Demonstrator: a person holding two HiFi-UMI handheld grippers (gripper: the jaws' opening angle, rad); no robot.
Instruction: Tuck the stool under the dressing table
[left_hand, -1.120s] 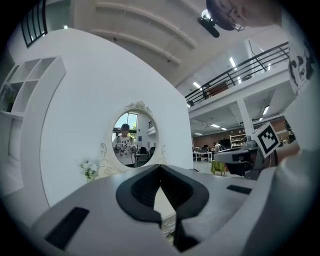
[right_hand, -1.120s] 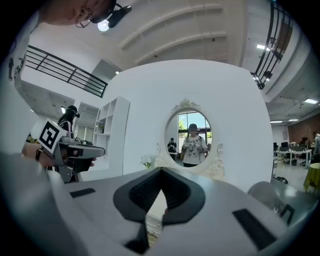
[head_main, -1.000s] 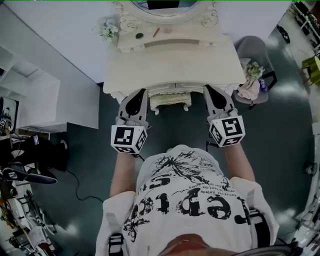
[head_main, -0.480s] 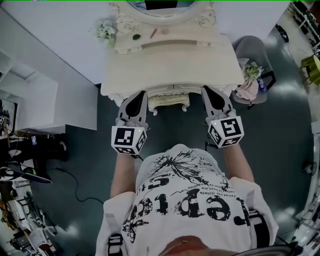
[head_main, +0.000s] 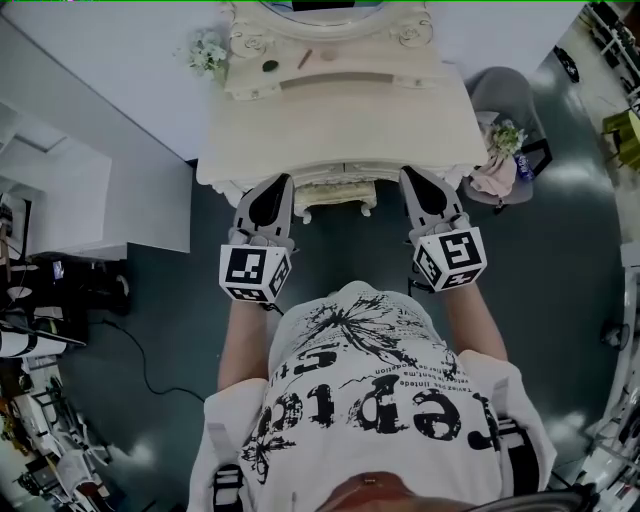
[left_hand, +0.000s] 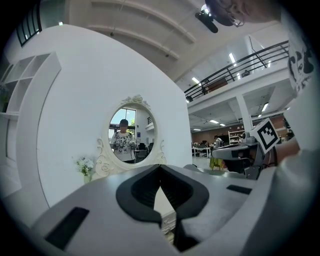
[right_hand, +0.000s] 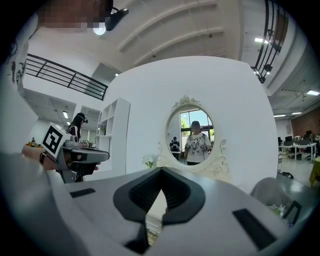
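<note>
The stool (head_main: 335, 197) sat under the table's (head_main: 330, 120) front edge, between the left gripper (head_main: 277, 181) and right gripper (head_main: 408, 173). A mirror (head_main: 310, 12) stood at the table's back, a chair (head_main: 500, 100) to its right.

There was one cream dressing table (head_main: 330, 120), with one oval mirror (left_hand: 131, 135) and one stool (head_main: 335, 198) showing at its front edge. The tools numbered two, a left tool (head_main: 272, 190) and a right tool (head_main: 415, 180), each carrying one marker cube. There were two flower bunches, a table bunch (head_main: 208, 50) and a chair bunch (head_main: 507, 135), and one grey chair (head_main: 500, 95). Three small items lay on the table's raised shelf: one dark round item (head_main: 270, 67), one reddish stick (head_main: 304, 59) and one pale pink item (head_main: 330, 55). One white shelf unit (head_main: 60, 200) stood at the left.
</note>
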